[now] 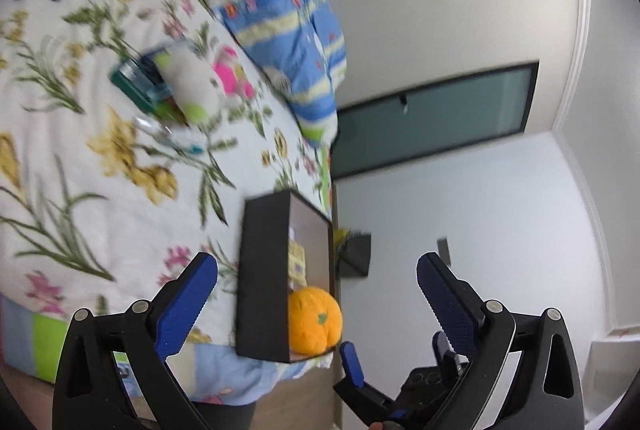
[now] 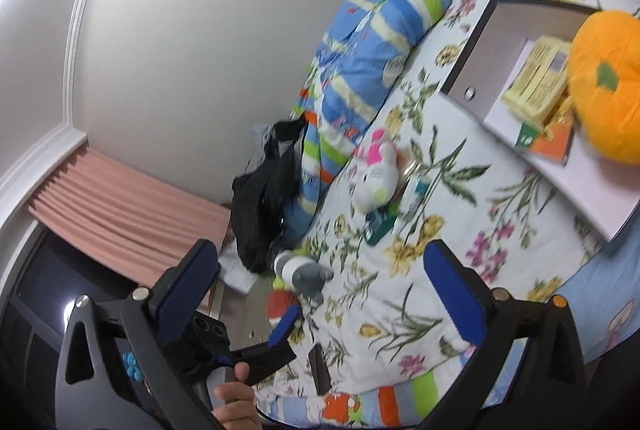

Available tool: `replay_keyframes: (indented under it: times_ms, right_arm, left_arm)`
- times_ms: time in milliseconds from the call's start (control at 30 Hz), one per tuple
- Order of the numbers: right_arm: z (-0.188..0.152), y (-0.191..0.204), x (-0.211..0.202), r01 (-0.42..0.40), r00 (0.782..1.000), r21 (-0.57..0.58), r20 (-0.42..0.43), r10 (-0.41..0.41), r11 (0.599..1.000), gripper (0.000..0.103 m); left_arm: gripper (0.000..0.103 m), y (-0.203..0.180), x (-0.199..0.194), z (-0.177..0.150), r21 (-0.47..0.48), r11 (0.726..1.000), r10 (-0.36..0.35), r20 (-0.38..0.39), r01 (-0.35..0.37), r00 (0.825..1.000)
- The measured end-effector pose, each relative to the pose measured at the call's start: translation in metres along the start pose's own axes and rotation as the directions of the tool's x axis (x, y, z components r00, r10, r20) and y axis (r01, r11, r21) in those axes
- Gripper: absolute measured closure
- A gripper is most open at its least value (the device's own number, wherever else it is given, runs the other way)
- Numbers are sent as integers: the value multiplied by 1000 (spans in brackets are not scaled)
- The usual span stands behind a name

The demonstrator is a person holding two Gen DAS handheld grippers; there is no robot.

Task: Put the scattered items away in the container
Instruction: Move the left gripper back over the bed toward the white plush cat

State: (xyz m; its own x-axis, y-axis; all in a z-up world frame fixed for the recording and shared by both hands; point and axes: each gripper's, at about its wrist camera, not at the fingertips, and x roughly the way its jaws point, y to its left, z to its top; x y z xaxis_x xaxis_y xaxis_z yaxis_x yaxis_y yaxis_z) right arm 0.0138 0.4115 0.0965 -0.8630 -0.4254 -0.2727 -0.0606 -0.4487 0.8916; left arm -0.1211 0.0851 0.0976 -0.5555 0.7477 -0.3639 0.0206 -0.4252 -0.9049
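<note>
Both grippers empty, jaws spread wide. Left gripper [image 1: 316,294] hangs just short of the black box [image 1: 264,278], which sits at the near edge of the bed [image 1: 80,189]; the box's open face is turned right in the left wrist view, with the orange plush [image 1: 315,322] inside at its near end and yellow packets [image 1: 297,262] behind it. Right gripper [image 2: 320,290] also holds nothing and points across the floral bedspread.

Judged next: fetch another scattered item. In the right wrist view, nearest is a dark flat bar [image 2: 320,368], just below the jaws, long axis running near-to-far. Next out, a grey-and-white plush [image 2: 304,272] between the fingers' line, lying crosswise, its grey end pointing right, with a red item [image 2: 280,304] beside it, too blurred to name. Farther, the white cat plush [image 2: 378,173], pink bow at its far end, body axis roughly near-to-far, resting on or beside a green case [image 2: 378,228]; a small tube [image 2: 416,193] lies just right of it.

The right gripper looks nearer the loose items; the box lies to their right, so carries go rightward. The left gripper is closer to the box than to any loose item.
</note>
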Motion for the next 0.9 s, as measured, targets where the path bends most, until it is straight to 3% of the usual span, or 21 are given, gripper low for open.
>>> replay_keyframes:
  times_ms: [400, 633, 900]
  right_arm:
    - [-46, 37, 55, -13, 993, -82, -116, 4, 997, 0]
    - [-57, 32, 89, -10, 988, -72, -151, -1, 997, 0]
    - [-54, 16, 125, 7, 982, -50, -189, -17, 999, 0]
  left_arm:
    - [3, 53, -81, 30, -67, 998, 11, 135, -2, 991]
    - [3, 82, -90, 46, -94, 996, 18, 147, -4, 989]
    - [3, 100, -71, 66, -100, 995, -8, 121, 20, 993]
